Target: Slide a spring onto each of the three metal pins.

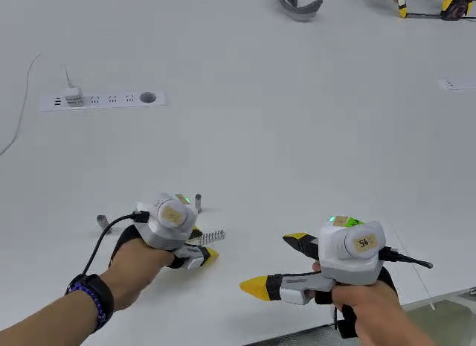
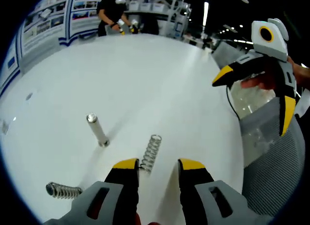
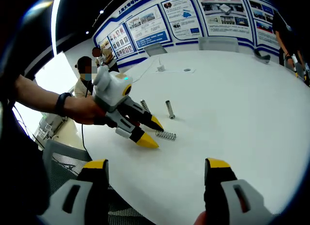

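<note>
White bench [image 2: 145,80] bears a spring [image 2: 151,152] at the left gripper [image 2: 157,163], jaws parted; next, pinch it for the pin [image 2: 97,130]; right gripper [image 3: 156,163] gapes, empty.

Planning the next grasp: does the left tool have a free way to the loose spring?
Probably yes: the left tool is open, the spring lies just off its tips, nothing between.

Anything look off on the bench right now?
Nothing looks damaged. One spring lies flat and loose on the table, just ahead of the open left gripper, and is on no pin. The pin beside it stands upright and bare.
</note>
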Demonstrator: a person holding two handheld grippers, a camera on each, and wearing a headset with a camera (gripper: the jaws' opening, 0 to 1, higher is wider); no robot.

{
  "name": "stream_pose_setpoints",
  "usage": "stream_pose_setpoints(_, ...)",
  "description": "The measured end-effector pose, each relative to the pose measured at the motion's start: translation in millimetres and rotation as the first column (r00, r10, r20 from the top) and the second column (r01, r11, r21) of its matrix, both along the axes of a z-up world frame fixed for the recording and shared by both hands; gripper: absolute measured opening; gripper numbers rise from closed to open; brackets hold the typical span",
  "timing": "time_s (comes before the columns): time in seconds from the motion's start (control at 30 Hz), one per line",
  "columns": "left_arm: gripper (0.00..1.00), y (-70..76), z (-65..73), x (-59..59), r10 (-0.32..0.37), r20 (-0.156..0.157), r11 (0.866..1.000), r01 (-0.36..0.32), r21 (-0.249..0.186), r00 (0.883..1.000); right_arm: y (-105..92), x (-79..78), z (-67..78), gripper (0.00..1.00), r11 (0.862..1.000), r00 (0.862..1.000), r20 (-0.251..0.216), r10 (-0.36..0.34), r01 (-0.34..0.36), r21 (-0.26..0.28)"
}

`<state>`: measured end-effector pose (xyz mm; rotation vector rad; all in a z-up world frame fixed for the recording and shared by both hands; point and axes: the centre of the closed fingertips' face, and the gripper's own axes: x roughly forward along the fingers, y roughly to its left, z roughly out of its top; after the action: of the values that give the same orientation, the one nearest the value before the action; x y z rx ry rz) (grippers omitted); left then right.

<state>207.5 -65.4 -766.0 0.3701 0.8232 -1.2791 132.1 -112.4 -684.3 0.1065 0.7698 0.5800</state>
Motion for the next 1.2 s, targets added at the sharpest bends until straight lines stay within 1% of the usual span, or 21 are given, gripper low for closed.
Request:
stream_pose_setpoints(0.03, 0.29, 0.1, -1.1, 1.0, 0.000, 0.014, 1.000, 0.000, 0.010, 1.000, -0.4, -0.3, -0.1, 0.82, 1.000, 1.000, -0.002, 0.000, 0.000, -0.001)
stream_pose_setpoints(0.07, 0.25, 0.7, -2.3, 3.4, -0.003, 0.032, 1.000, 0.002, 0.012, 0.999, -0.7, -0.7, -0.2, 0.82, 1.000, 1.000, -0.004, 0.000, 0.000, -0.002)
stream_pose_setpoints(0.1, 0.23, 2.6, -3.1, 6.4, 0.003, 0.052, 1.000, -0.005, 0.025, 0.999, -0.9, -1.4, -0.1, 0.82, 1.000, 1.000, -0.006, 0.002, -0.002, -0.002)
stream_pose_setpoints(0.17, 0.18, 3.3, -1.9, 6.0, 0.006, 0.054, 1.000, -0.008, 0.028, 0.999, -1.4, -1.9, 0.3, 0.82, 1.000, 1.000, -0.007, 0.003, -0.003, -0.005)
stream_pose_setpoints(0.23, 0.13, 6.8, -2.9, 6.3, 0.003, 0.069, 0.999, -0.006, 0.047, 0.998, -2.3, -1.9, 0.5, 0.82, 1.000, 1.000, -0.007, 0.002, -0.002, -0.007)
stream_pose_setpoints(0.3, 0.11, 7.4, -2.3, 3.3, -0.001, 0.058, 0.999, -0.001, 0.045, 0.998, -2.1, -1.7, 1.1, 0.82, 1.000, 1.000, -0.008, 0.000, 0.000, -0.005)
stream_pose_setpoints(0.33, 0.11, 8.3, -2.9, -0.4, 0.008, 0.030, 0.999, -0.009, 0.040, 1.000, -1.9, -1.8, 1.2, 0.82, 1.000, 1.000, -0.010, 0.001, -0.001, -0.006)
stream_pose_setpoints(0.37, 0.11, 9.3, -1.9, -1.9, 0.018, 0.017, 0.999, -0.019, 0.032, 1.000, -1.7, -1.8, 1.2, 0.82, 1.000, 1.000, -0.011, 0.001, -0.001, -0.006)
stream_pose_setpoints(0.4, 0.11, 10.8, -0.7, -2.1, 0.029, 0.016, 0.999, -0.030, 0.026, 0.999, -1.3, -1.9, 1.3, 0.82, 1.000, 1.000, -0.011, 0.001, -0.001, -0.006)
stream_pose_setpoints(0.53, 0.11, 20.5, 0.0, -4.7, 0.071, -0.007, 0.997, -0.071, 0.017, 0.997, 2.7, -2.1, 0.6, 0.82, 1.000, 1.000, -0.016, 0.007, -0.007, 0.002)
stream_pose_setpoints(0.8, 0.11, 41.9, 4.5, -10.4, 0.101, -0.014, 0.995, -0.101, 0.011, 0.995, 11.3, -0.7, -0.6, 0.81, 1.000, 1.000, -0.020, 0.024, -0.024, -0.001)
stream_pose_setpoints(0.93, 0.11, 52.9, 9.4, -12.6, 0.136, -0.030, 0.991, -0.136, -0.001, 0.990, 16.7, -0.2, -1.6, 0.81, 0.999, 0.999, -0.026, 0.040, -0.040, -0.004)
stream_pose_setpoints(1.0, 0.11, 57.8, 12.0, -12.7, 0.156, -0.023, 0.988, -0.156, -0.003, 0.988, 18.7, -0.4, -2.0, 0.81, 0.999, 0.999, -0.029, 0.046, -0.046, -0.004)
stream_pose_setpoints(1.2, 0.11, 74.3, 17.5, -20.6, 0.165, -0.009, 0.986, -0.165, -0.007, 0.986, 25.1, -1.0, -3.2, 0.80, 0.998, 0.998, -0.033, 0.060, -0.060, 0.004)
